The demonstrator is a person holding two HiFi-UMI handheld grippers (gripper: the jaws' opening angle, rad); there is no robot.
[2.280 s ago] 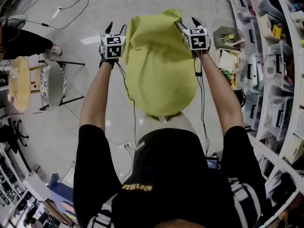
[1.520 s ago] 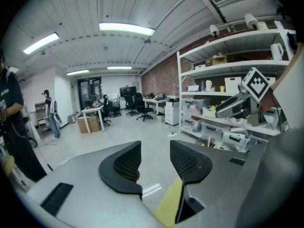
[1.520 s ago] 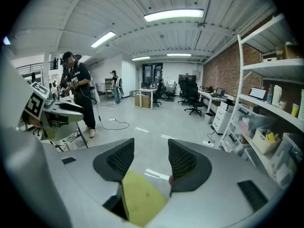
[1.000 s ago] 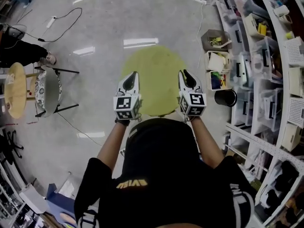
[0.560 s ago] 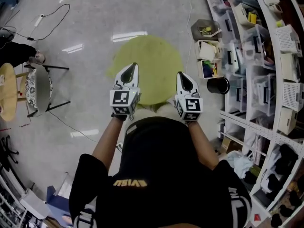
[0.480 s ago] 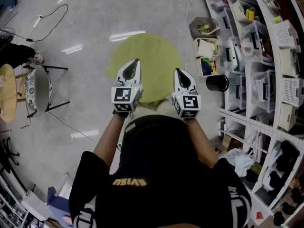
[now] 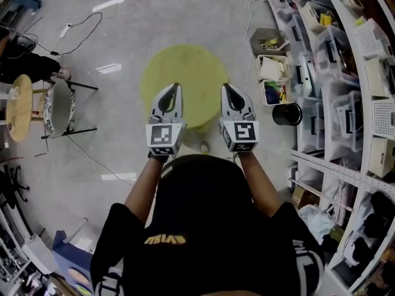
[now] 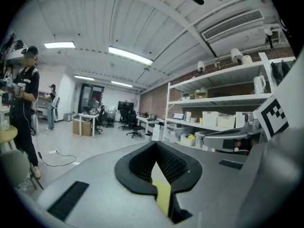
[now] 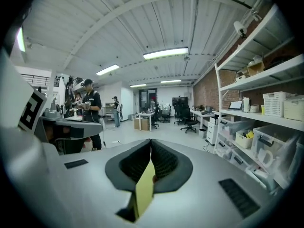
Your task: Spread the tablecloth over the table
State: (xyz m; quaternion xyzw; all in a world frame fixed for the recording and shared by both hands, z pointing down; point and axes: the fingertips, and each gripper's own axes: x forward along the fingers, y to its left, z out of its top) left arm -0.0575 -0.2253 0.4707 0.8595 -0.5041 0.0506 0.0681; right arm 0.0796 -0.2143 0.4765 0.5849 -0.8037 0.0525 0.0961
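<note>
The yellow-green tablecloth (image 7: 185, 82) lies flat over the small round table, hiding its top; only the table's foot (image 7: 203, 147) shows below the near edge. My left gripper (image 7: 174, 86) and right gripper (image 7: 224, 86) hover side by side above the cloth's near half, both shut and holding nothing. In the left gripper view the jaws (image 8: 155, 144) meet at the tips, and a strip of the tablecloth (image 8: 163, 198) shows through the slot beneath them. The right gripper view shows the same: jaws (image 9: 150, 141) together, with the tablecloth (image 9: 144, 189) seen below them.
Shelving (image 7: 345, 73) full of bins runs down the right side, with a black bucket (image 7: 287, 114) and open boxes (image 7: 271, 42) on the floor beside it. A chair (image 7: 58, 106), a wooden stool (image 7: 21, 106) and a person (image 7: 31, 60) are at the left. Cables (image 7: 92, 23) trail over the floor.
The cloth, earlier held up in both grippers, now lies spread on the table. Both grippers have let go, drawn back and risen, and the right jaws have shut.
</note>
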